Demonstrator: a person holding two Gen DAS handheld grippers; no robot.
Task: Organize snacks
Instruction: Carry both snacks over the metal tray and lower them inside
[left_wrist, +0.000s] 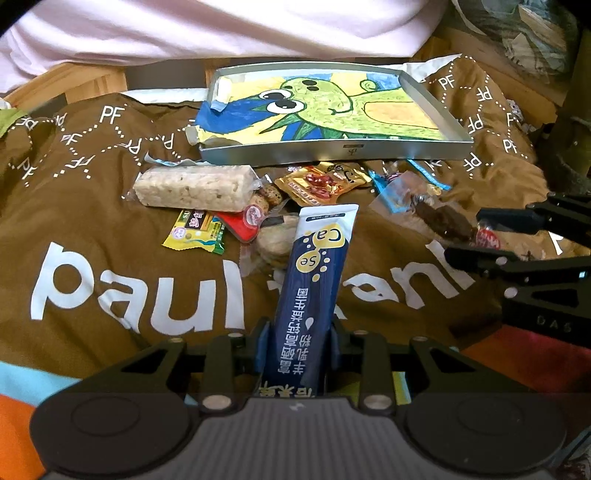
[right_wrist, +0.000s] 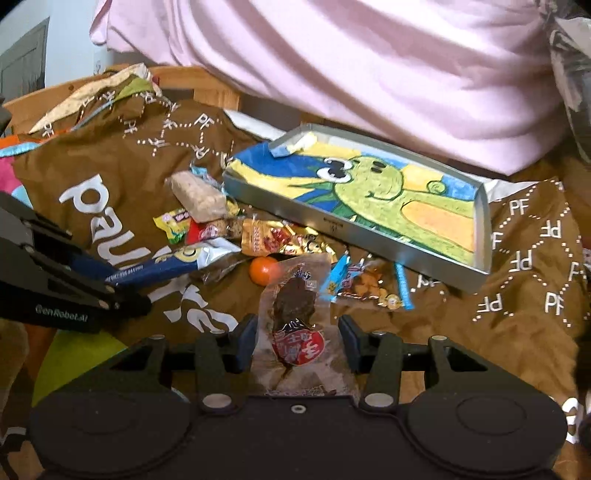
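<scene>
Your left claw (left_wrist: 301, 345) is clamped on a navy sachet (left_wrist: 317, 280) (white top end, "Ca" and "Se" dots), which is raised above the brown cloth (left_wrist: 110, 192). Your right claw (right_wrist: 297, 341) grips a clear packet of dark meat (right_wrist: 295, 314) with a red label. The other snacks lie heaped on the cloth just in front of the metal tray (left_wrist: 332, 151): a puffed-rice bar (left_wrist: 195, 188), a gold packet (left_wrist: 321, 182), an orange ball (right_wrist: 263, 270). The tray holds only a dinosaur drawing (left_wrist: 332, 107).

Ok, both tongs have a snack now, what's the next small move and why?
Probably carry the navy stick pack in the left tongs forward and release it in the metal tray: the tray sits just beyond the snack pile and holds no snacks yet.
</scene>
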